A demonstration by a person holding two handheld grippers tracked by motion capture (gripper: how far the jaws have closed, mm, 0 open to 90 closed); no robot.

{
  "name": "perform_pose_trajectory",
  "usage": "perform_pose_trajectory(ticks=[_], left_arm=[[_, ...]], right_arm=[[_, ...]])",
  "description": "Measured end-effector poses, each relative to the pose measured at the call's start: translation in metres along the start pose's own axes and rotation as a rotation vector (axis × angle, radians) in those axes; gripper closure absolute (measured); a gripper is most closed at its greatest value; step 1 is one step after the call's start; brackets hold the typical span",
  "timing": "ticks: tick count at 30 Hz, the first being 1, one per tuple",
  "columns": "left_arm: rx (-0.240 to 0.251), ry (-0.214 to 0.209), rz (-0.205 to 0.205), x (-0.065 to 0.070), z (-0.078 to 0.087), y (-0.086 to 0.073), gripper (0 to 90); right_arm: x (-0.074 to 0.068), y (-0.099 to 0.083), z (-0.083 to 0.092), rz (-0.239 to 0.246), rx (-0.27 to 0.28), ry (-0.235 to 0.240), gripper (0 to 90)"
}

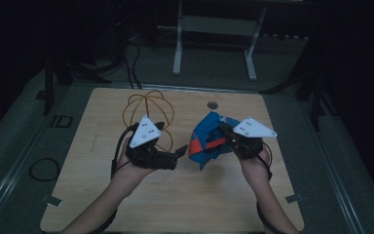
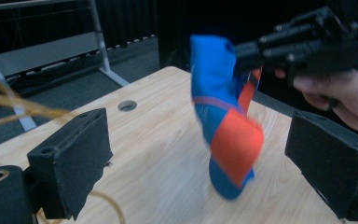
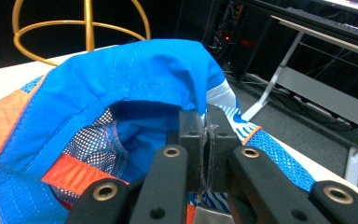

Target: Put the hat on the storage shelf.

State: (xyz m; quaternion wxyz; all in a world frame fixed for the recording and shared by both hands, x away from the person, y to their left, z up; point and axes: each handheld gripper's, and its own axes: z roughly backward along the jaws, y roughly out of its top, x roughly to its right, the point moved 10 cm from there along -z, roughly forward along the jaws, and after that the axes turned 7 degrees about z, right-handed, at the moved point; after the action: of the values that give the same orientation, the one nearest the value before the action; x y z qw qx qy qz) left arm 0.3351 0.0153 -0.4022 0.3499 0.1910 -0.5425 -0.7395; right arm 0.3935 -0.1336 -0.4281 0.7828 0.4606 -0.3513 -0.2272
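— Fingertips of the right gripper (image 3: 204, 135): pressed together, pinching a fold of the blue-and-orange cap (image 3: 135, 79) at its rim, with the fabric squeezed thin between the jaws.
— And on the left gripper (image 1: 176, 155)?
— Pads (image 2: 72, 158) spread wide, nothing between them, aimed at the cap from the side.
— Whereabouts of the cap?
— Hanging from that pinch over the middle of the table (image 1: 175, 204), orange panel drooping toward the wood. Touching it or not, hard to tell.
— Step in hand, at a guess?
— Probably a second hold for the left, to spread the cap open. Best done by bringing the open pads in level, around one single layer of the rim opposite the right pinch, not around the whole bunch. Close only with fabric deep between the pads. Hold the right pinch firm meanwhile. No tugging before a second firm grip, for fear of the rim slipping out.
— Anything to steer clear of?
— Gold wire frame (image 1: 148, 105) just behind the left hand, near enough to snag a cable. Swing wide of it.
— Containers?
— No box or bowl anywhere. Only that open wire cage, seemingly with nothing inside, and the cap's own hollow: mesh lining, empty.
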Motion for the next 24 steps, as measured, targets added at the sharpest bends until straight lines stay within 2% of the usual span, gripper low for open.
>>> perform_pose_trajectory(ticks=[1, 3, 4, 7, 9, 10, 14, 15, 18, 20, 21, 22, 23, 24], left_arm=[[-0.006, 0.001, -0.001, 0.001, -0.005, 0.002, 7.1], [-0.006, 0.001, -0.001, 0.001, -0.005, 0.002, 8.1], [-0.034, -0.01, 0.009, 0.004, -0.025, 0.005, 10.9], [-0.054, -0.034, 0.042, 0.007, -0.041, 0.003, 13.9], [-0.054, -0.034, 0.042, 0.007, -0.041, 0.003, 14.6], [-0.076, -0.029, 0.06, 0.006, -0.054, -0.003, 16.1], [-0.106, -0.019, 0.05, 0.006, -0.061, -0.007, 23.7], [-0.136, -0.003, 0.032, 0.005, -0.065, -0.011, 25.5], [-0.148, 0.011, 0.017, 0.002, -0.066, -0.013, 41.6], [-0.152, 0.009, 0.011, 0.002, -0.066, -0.014, 50.5], [-0.152, 0.006, 0.01, 0.002, -0.067, -0.015, 50.5], [-0.157, 0.004, 0.001, 0.002, -0.067, -0.016, 54.7], [-0.163, -0.005, -0.005, 0.003, -0.068, -0.017, 62.9], [-0.172, -0.001, -0.015, 0.003, -0.069, -0.018, 65.9]], right_arm=[[-0.002, 0.001, 0.0, -0.005, 0.005, 0.006, 87.5], [-0.003, 0.001, 0.0, -0.001, 0.007, 0.006, 87.5], [-0.007, 0.002, 0.0, 0.002, 0.009, 0.014, 87.5], [-0.014, 0.003, -0.001, 0.012, 0.011, 0.029, 87.4], [-0.016, 0.004, -0.002, 0.018, 0.013, 0.033, 87.4], [-0.02, 0.005, -0.001, 0.023, 0.016, 0.04, 87.4], [-0.023, 0.007, 0.0, 0.03, 0.025, 0.046, 87.4], [-0.025, 0.009, 0.002, 0.032, 0.032, 0.047, 87.4], [-0.026, 0.011, 0.004, 0.04, 0.041, 0.036, 87.4], [-0.026, 0.011, 0.005, 0.041, 0.039, 0.035, 87.4], [-0.026, 0.011, 0.005, 0.039, 0.041, 0.037, 87.4], [-0.027, 0.01, 0.005, 0.037, 0.041, 0.038, 87.4], [-0.029, 0.009, 0.005, 0.039, 0.036, 0.042, 87.4], [-0.03, 0.008, 0.005, 0.039, 0.036, 0.043, 87.4]])
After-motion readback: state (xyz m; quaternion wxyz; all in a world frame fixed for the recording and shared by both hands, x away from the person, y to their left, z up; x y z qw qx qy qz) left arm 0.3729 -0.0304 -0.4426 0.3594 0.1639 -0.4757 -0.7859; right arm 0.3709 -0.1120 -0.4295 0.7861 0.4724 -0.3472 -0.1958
